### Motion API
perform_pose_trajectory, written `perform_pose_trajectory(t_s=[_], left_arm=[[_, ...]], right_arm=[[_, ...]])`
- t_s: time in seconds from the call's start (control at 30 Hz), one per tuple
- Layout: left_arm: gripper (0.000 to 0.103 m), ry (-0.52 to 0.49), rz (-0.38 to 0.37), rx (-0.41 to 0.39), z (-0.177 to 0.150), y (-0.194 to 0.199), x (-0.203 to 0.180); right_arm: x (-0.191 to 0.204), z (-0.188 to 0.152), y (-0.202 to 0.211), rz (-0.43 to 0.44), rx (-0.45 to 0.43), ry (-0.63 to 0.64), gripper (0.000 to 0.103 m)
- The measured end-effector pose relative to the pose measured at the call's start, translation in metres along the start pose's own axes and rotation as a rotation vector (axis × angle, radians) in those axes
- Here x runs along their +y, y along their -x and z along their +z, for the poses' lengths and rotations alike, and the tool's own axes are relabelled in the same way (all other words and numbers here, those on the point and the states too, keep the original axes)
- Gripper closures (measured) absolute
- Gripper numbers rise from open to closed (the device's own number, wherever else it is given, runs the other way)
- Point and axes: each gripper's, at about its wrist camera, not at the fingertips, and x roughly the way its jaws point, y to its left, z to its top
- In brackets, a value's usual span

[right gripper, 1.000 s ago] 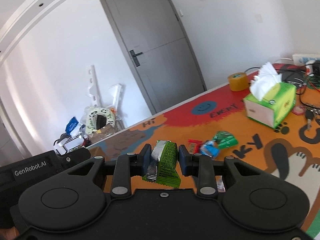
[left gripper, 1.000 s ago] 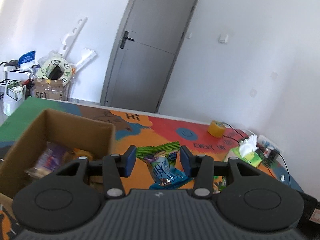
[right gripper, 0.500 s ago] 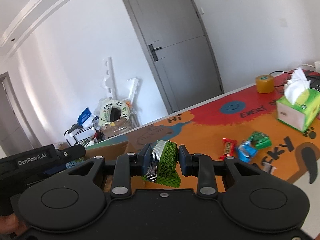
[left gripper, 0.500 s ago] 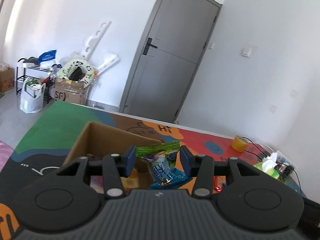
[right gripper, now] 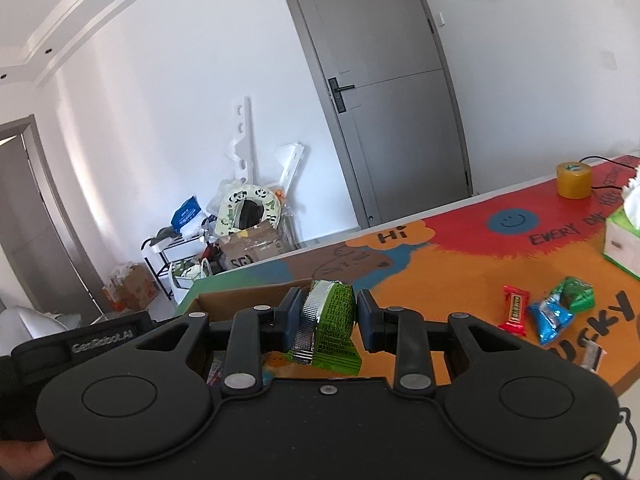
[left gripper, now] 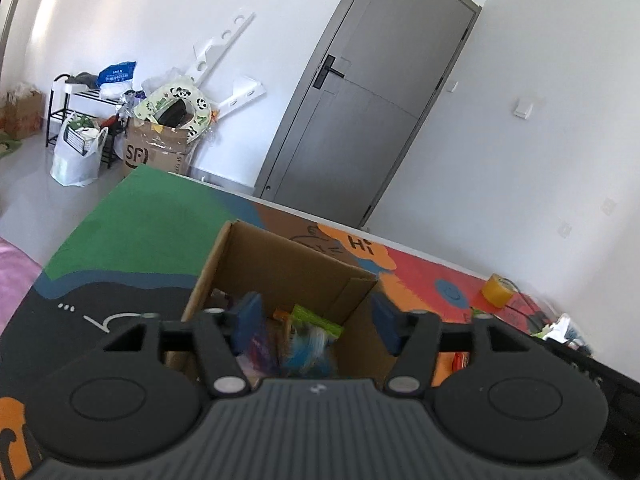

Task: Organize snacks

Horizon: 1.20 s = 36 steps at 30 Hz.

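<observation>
Tape roll (right gripper: pixel 574 180), tissue box (right gripper: pixel 624 240) beyond 3 loose snacks (right gripper: pixel 550 314).

The mat (right gripper: pixel 460 264) reads "Hi"; a floor carton (left gripper: pixel 156 152) reads "SF".

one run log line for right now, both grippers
left gripper: opening over cardboard box | right gripper: shut on green snack pack
</observation>
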Motion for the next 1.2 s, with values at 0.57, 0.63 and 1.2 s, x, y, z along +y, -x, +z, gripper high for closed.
perform_pose_trajectory(t_s=[0.57,0.63,1.2], left_arm=[[0.029,0.067,0.088,-0.066,0.019,0.021,0.046],[0.027,0.061,0.091,-0.069,0.020,0.021,0.045],[0.016,-0.018,0.047,-0.008,0.001,0.018,0.008]], right_arm=[[0.044,0.006,-0.032,-0.002,0.034,0.060,0.055],[0.042,0.008,-0.028,-0.008,0.030,0.045,0.055],[-0.006,-0.009,0.009,-0.089,0.055,-0.018,0.042]])
